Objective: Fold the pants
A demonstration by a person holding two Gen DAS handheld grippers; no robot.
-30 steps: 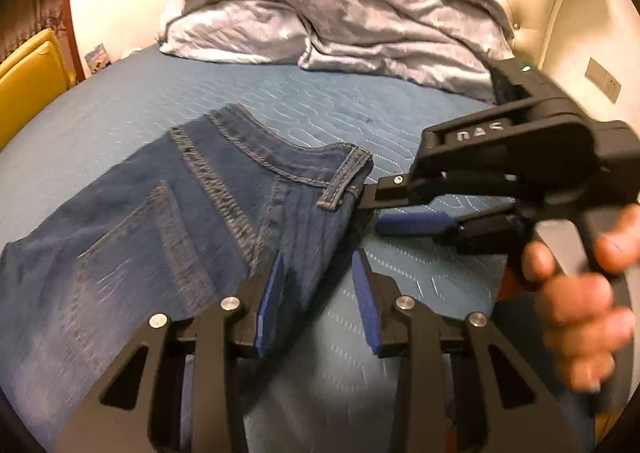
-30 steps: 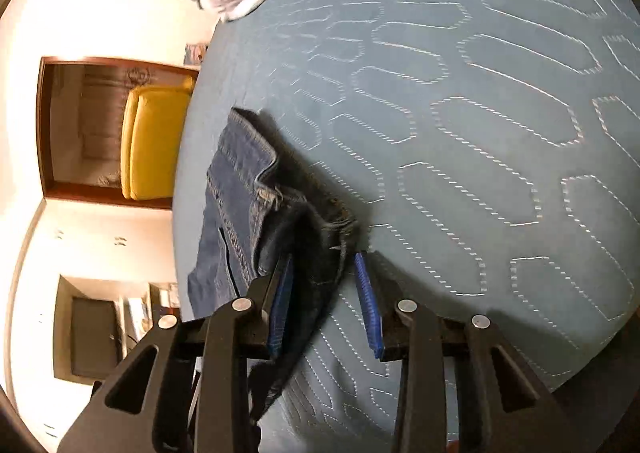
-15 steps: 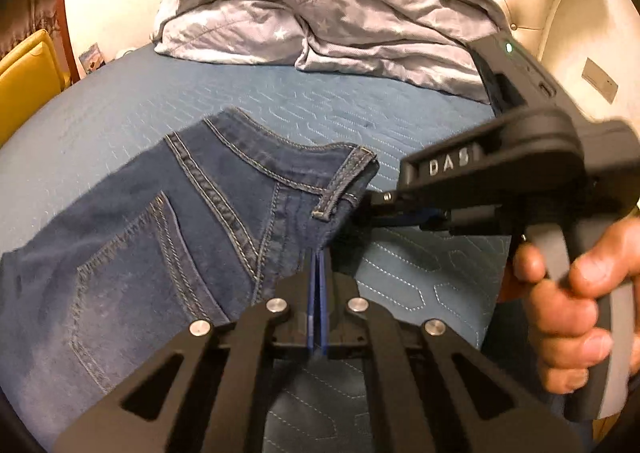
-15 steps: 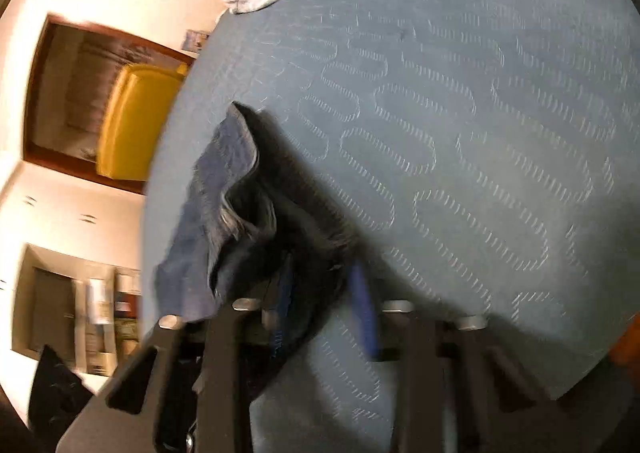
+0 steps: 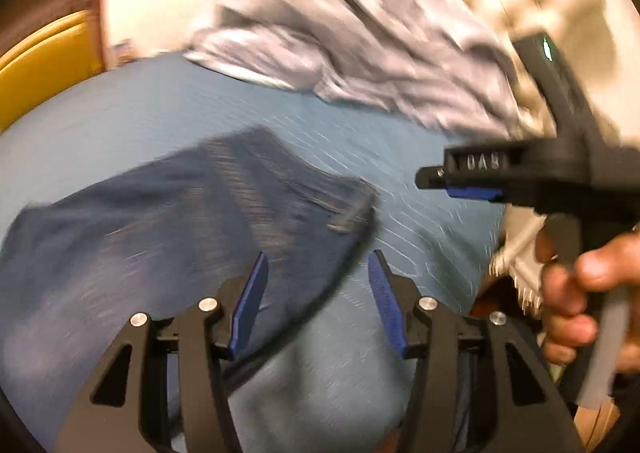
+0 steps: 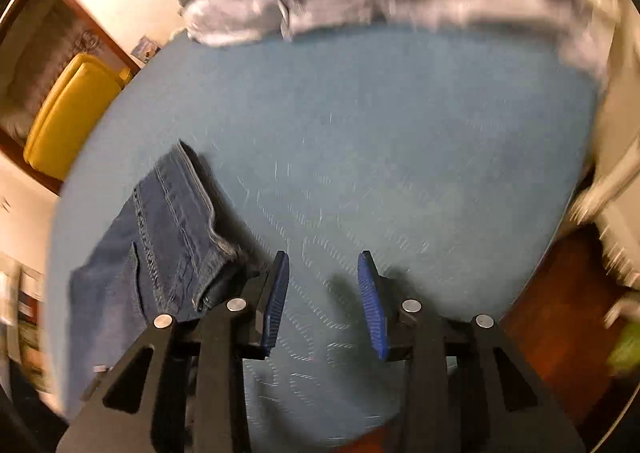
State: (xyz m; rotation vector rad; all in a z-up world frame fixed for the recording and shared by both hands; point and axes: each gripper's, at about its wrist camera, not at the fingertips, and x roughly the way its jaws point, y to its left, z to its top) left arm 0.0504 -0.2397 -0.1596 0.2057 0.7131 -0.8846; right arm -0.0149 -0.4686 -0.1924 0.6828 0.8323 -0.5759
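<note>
The left claw [image 5: 316,305] stands open, its jaws having just been opening; the blue pads [image 5: 248,305] press on nothing, though the waist corner of the jeans [image 5: 160,237] shows in the gap below them. The jeans spread away to its left on the blue bed [image 5: 140,109]. The right claw [image 6: 324,297] is open too, jaws just parted, only bed cover between them. The jeans lie just left of its left finger. Beyond both claws lies a rumpled grey blanket [image 5: 360,45].
</note>
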